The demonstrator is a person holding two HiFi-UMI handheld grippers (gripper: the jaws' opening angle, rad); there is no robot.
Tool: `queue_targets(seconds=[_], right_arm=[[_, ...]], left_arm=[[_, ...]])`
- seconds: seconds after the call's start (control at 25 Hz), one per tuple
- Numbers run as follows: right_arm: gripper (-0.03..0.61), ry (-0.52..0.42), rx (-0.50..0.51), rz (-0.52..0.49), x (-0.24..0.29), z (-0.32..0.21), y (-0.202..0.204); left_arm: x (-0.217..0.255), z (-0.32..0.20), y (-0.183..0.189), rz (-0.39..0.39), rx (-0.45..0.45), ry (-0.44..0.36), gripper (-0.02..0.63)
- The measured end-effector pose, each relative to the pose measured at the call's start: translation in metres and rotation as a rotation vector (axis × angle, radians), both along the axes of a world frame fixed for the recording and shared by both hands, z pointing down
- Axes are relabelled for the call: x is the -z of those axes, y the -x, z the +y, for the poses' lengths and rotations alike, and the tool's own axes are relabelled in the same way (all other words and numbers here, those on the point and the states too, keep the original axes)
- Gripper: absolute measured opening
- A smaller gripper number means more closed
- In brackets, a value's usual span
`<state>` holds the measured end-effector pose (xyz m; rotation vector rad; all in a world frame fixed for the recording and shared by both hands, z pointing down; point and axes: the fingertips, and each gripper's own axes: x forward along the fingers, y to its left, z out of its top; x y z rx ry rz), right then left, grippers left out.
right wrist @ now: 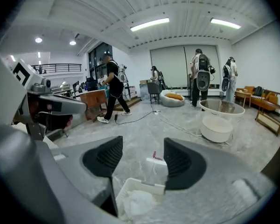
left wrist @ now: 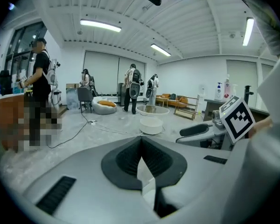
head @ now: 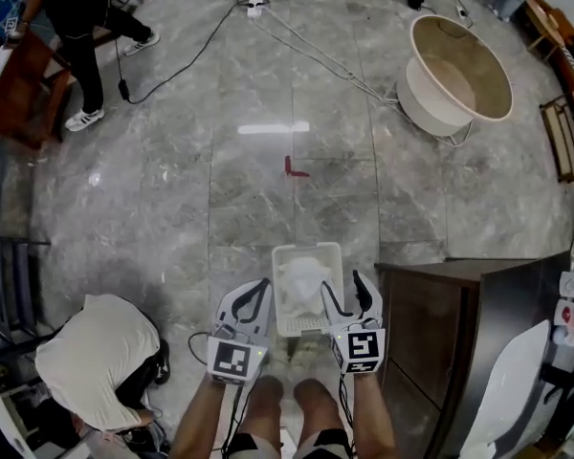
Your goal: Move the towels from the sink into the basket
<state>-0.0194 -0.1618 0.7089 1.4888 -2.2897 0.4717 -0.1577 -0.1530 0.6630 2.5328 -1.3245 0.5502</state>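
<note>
light: bright ceiling strips [left wrist: 100, 25] | glare: white patch on floor [head: 273, 128] | edges: fisheye bend, dark corners in gripper views

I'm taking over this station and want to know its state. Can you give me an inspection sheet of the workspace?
Surface: grey marble floor with a small red mark.
Job's things: white basket on the floor, a white towel inside it; sink not made out.
Clutter: round cream tub, far right.
Grippers: left gripper jaws together; right gripper jaws apart, empty; both flank the basket.
Cables: cables run across the floor from a power strip.
Surroundings: dark cabinet on the right; a crouching person lower left; others stand farther off.
</note>
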Motion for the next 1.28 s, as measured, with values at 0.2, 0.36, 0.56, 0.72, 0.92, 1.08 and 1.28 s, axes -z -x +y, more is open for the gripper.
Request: queue_targets(seconds=[0.2, 0.36, 0.56, 0.72, 0.92, 1.08, 1.28], right_arm=[[0.230, -0.031, -0.001, -0.008, 0.074, 0.002, -0.001], [0.179, -0.080, -0.019, -0.002, 0.132, -0.001, -0.007], [0.153, -0.118, -0.024, 0.017, 0.201, 0.013, -0.018], [0.121, -0.167, -0.023, 0.013, 0.257, 0.020, -0.022], [0.090, -0.222, -0.031, 0.010, 0.319, 0.034, -0.025], [0.067, -0.256, -0.049, 0.002, 0.357, 0.055, -0.030], [0.044, -0.298, -0.063, 0.010, 0.390, 0.079, -0.036]], left_arm=[[0.073, 0.001, -0.003, 0.001, 0.001, -0.044, 0.009], [0.126, 0.000, -0.010, -0.005, -0.016, -0.088, 0.009], [0.191, 0.012, -0.019, 0.001, -0.026, -0.128, 0.009], [0.240, 0.021, -0.025, 0.001, -0.037, -0.165, 0.009], [0.296, 0.037, -0.028, 0.013, -0.048, -0.206, 0.009], [0.329, 0.054, -0.031, 0.012, -0.057, -0.233, 0.009], [0.356, 0.071, -0.035, 0.021, -0.063, -0.259, 0.009]])
